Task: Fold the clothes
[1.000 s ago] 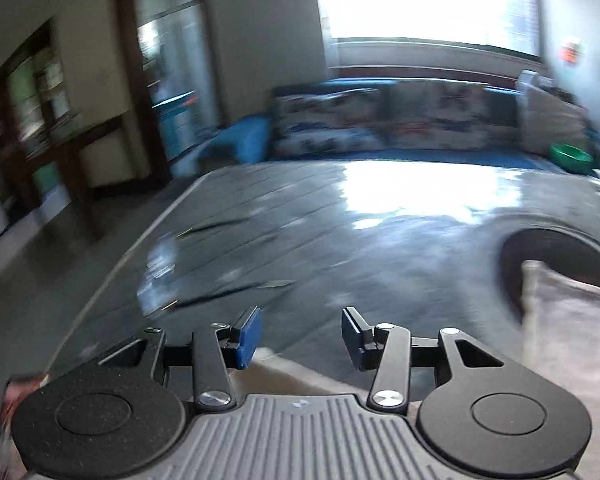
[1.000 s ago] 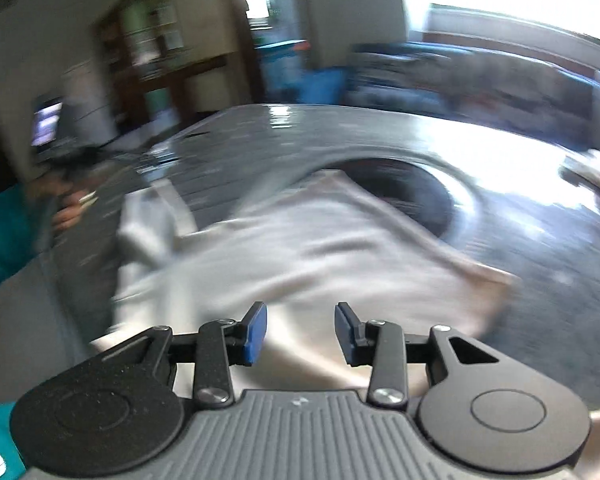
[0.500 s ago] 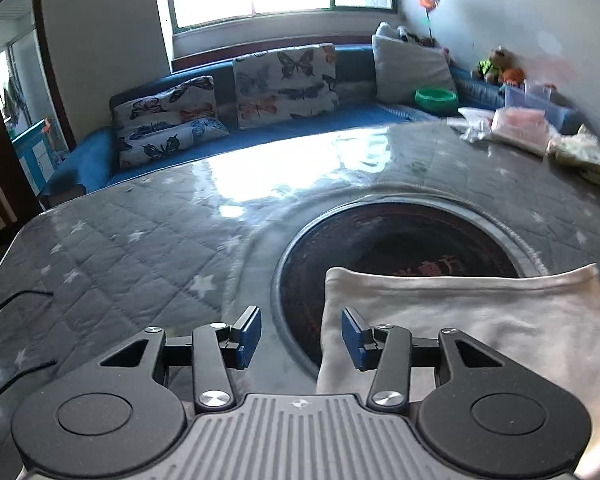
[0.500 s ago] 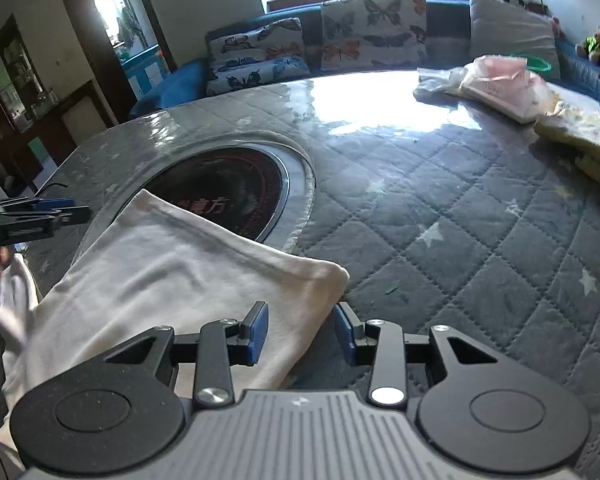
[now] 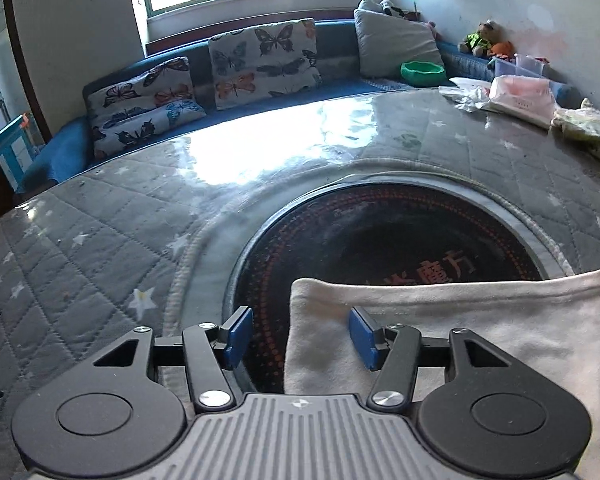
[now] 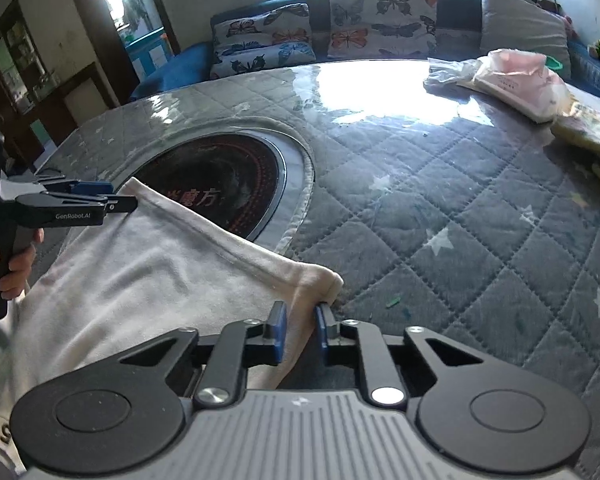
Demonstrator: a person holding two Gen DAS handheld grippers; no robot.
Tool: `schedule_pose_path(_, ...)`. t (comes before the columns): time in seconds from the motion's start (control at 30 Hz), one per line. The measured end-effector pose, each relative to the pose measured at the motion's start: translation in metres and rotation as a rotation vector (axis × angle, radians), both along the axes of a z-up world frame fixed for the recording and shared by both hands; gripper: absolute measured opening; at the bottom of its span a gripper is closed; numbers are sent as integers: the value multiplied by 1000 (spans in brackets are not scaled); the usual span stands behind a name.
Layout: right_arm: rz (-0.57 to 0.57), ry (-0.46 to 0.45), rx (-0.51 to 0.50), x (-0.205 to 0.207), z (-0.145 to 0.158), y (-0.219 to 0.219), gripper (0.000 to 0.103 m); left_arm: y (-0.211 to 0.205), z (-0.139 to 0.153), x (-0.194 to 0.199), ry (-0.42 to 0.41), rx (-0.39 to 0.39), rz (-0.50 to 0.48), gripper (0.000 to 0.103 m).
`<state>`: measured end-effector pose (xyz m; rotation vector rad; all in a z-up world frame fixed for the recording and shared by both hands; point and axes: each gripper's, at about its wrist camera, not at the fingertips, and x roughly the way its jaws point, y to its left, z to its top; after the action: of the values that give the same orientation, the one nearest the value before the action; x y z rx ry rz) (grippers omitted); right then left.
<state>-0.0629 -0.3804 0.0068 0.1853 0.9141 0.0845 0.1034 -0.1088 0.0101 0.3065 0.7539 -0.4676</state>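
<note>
right claw [image 6: 300,330]: low centre of the right wrist view; closing on the near right corner of the cloth, far narrower than half a second back, when both blue pads stood well apart over that corner; fabric now between the pads and pinched or all but pinched.
left claw [image 5: 296,334]: low centre of the left wrist view; opening, wider than half a second back; left edge of the cloth between the pads, touching neither; nothing held.
left claw from the side [image 6: 80,200]: left edge of the right wrist view; level over the far left corner of the cloth, a hand [image 6: 14,268] on the grip below it.
white garment [image 6: 148,280]: spread flat on the tabletop, lower left of the right wrist view, lower right of the left wrist view; far hem across the dark round inset.
round inset [image 5: 380,240]: middle of the left wrist view, partly covered by the far hem.
quilted tabletop [image 6: 440,208]: grey with white stars under a glossy clear sheet; bare to the right of the garment.
bagged bundles [image 6: 516,80]: upper right, well apart from the work.
sofa cushions [image 5: 260,60]: top of frame, beyond the tabletop.
meaning for the task: one corner nearly secured, the other side lined up but not yet gripped; probably a two-corner lift for the next fold.
</note>
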Motion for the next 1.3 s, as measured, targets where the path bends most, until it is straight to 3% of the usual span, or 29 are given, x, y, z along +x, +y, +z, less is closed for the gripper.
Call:
schedule_pose_path(0.1,11,-1,-19,6,0,0,8,-1,0,0,-9,-8,-21,45)
schedule_pose_path(0.13,13,-2,-23,7,1,1,7,-2,0,-1,-14,-8,-27,32)
schedule_pose_path(0.23,21,-9,-34,12,3,2,5,-5,1,-2,-44,9,-31,11)
schedule_pose_path(0.33,30,-20,-48,18,6,4,5,-1,3,1,-63,1,3,8)
schedule_pose_path(0.6,73,-57,-97,60,15,16,4,20,11,22,-95,-25,112,7)
schedule_pose_path(0.87,110,-72,-184,109,9,32,4,37,4,47,-59,-28,207,8)
schedule_pose_path(1.13,140,-78,-209,102,16,30,11,38,11,36,-67,-27,221,26)
schedule_pose_path(1.17,149,-80,-209,94,20,29,13,38,13,34,-69,-30,222,28)
schedule_pose_path(1.23,164,-85,-217,76,27,26,17,39,20,27,-76,-40,221,41)
schedule_pose_path(1.3,175,-85,-222,58,33,22,28,38,28,14,-97,-46,204,44)
